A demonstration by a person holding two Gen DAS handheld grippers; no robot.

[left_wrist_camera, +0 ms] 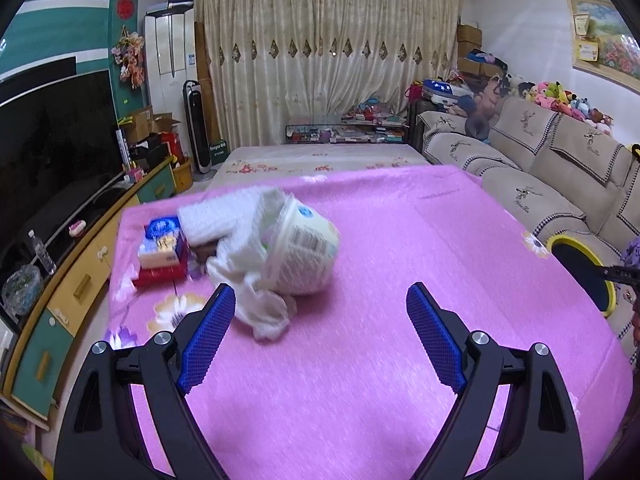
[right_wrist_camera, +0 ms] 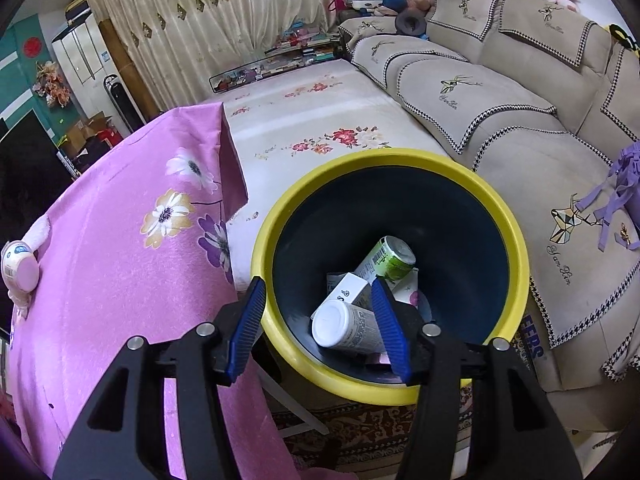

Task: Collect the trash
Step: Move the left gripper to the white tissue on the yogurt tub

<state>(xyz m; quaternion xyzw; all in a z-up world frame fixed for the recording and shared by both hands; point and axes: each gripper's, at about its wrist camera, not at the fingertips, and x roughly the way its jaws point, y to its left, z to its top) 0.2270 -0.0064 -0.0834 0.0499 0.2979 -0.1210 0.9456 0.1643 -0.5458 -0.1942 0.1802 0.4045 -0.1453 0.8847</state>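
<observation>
**Bin Half Filled, More Litter Waited on the Pink Cloth**

The right gripper [right_wrist_camera: 318,322] hung over the yellow-rimmed bin [right_wrist_camera: 516,240], its jaws spread and holding nothing, a stance that suggested its load had gone in. Inside the dark bin lay a white bottle [right_wrist_camera: 344,326], a green-labelled can [right_wrist_camera: 390,258] and a small white carton [right_wrist_camera: 352,290], heaped together at the bottom. The bin stood just beside the surface [right_wrist_camera: 112,300], between it and the sofa [right_wrist_camera: 520,128], apparently so that a short swing from the pink cloth would reach it.

The left gripper [left_wrist_camera: 320,316] pointed across the surface [left_wrist_camera: 400,240] with its jaws likewise spread and empty. Ahead of its left finger lay the remaining trash: a tipped-over paper tub [left_wrist_camera: 304,248] with a barcode on its side and crumpled white tissue [left_wrist_camera: 260,308] spilling from and around it. The tissue's nearest fold lay just beside the blue pad, though whether they touched could not be told. Behind the tub sat a blue-and-white packet [left_wrist_camera: 162,240] stacked on a red box [left_wrist_camera: 160,274]; whether these counted as trash was unclear.

The wide jaws looked set for a bulky, soft target. The tub, lying on its side, seemed likely to roll if nudged, and loose tissue could drop out on the way to the bin.
</observation>
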